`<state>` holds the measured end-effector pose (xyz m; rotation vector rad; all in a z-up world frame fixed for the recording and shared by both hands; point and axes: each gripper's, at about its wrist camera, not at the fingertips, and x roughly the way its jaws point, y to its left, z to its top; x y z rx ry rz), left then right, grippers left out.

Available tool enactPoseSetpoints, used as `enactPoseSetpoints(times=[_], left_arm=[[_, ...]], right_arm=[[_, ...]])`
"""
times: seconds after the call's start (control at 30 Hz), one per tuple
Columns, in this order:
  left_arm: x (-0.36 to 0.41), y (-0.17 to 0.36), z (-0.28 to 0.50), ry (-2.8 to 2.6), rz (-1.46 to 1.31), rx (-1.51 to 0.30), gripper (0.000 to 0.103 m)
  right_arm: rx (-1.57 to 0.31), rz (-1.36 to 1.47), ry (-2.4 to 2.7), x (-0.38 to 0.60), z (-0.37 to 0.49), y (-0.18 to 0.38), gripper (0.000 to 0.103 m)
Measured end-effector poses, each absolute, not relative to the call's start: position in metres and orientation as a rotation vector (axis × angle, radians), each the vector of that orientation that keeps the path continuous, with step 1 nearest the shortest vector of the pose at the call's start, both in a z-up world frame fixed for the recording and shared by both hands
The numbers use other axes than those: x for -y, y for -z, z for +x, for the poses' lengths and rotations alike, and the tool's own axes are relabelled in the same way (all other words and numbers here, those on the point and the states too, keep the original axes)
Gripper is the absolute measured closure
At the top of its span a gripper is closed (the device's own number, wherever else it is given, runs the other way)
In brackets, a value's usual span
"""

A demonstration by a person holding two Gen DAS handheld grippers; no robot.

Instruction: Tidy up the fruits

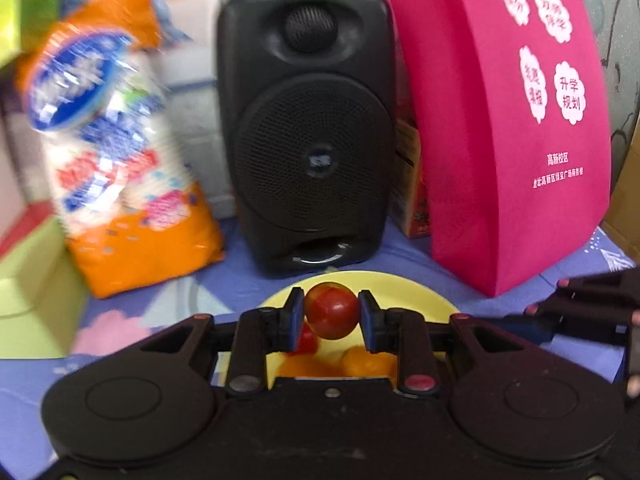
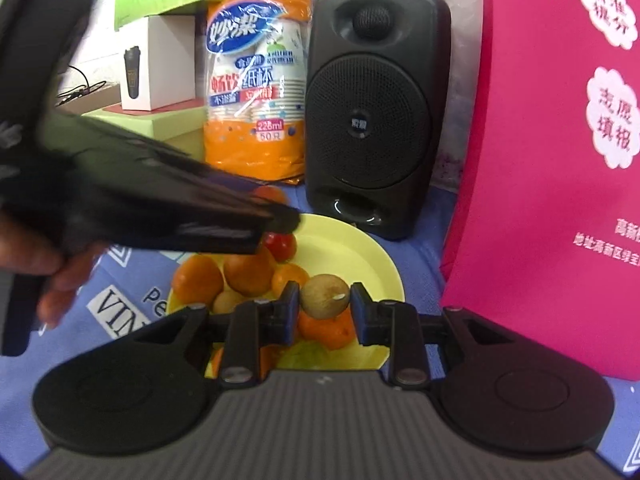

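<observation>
My left gripper is shut on a small red fruit and holds it above the yellow plate. My right gripper is shut on a small tan-brown round fruit above the same yellow plate. The plate holds several oranges, a red fruit and a tan fruit. The left gripper's body crosses the right wrist view over the plate's far left. The right gripper shows at the right edge of the left wrist view.
A black speaker stands just behind the plate, with a magenta bag to its right and an orange pack of paper cups to its left. Green and white boxes are at the back left. A blue patterned cloth covers the table.
</observation>
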<state>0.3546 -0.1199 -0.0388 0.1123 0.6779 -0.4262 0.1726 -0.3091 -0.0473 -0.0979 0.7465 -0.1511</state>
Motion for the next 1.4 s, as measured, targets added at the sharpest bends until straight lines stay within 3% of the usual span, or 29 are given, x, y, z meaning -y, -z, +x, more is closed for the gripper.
enactPoseSetpoints(times=[0.3,0.43,0.57,0.7,0.8,0.83,0.93,1.03,1.4], left_arm=[[0.135,0.064,0.377,0.402,0.121,-0.718,0.071],[0.137,0.063,0.375,0.403,0.127,-0.717,0.066],[0.136,0.055,0.361,0.391,0.147,-0.680,0.034],[0.132,0.038,0.334,0.381,0.177,-0.631,0.021],[0.121,0.025,0.307,0.358,0.168,-0.579,0.000],[0.117,0.022,0.296,0.362,0.161,-0.561,0.000],[0.104,0.013,0.265,0.352,0.162,-0.543,0.000],[0.086,0.003,0.232,0.328,0.129,-0.532,0.000],[0.041,0.010,0.118,0.122,0.092,-0.620,0.000]], right_arm=[[-0.753,-0.071,0.150,0.318,0.180,0.056,0.076],[-0.753,-0.097,0.144,0.312,0.177,0.056,0.068],[-0.733,-0.111,0.151,0.306,0.165,0.048,0.066],[-0.702,-0.110,0.160,0.300,0.145,0.037,0.062],[-0.670,-0.091,0.168,0.294,0.124,0.027,0.047],[-0.654,-0.085,0.177,0.291,0.116,0.023,0.037],[-0.609,-0.052,0.186,0.282,0.091,0.012,0.026],[-0.563,-0.009,0.234,0.271,0.068,0.003,0.000],[-0.632,0.107,0.374,0.218,0.007,0.003,0.000]])
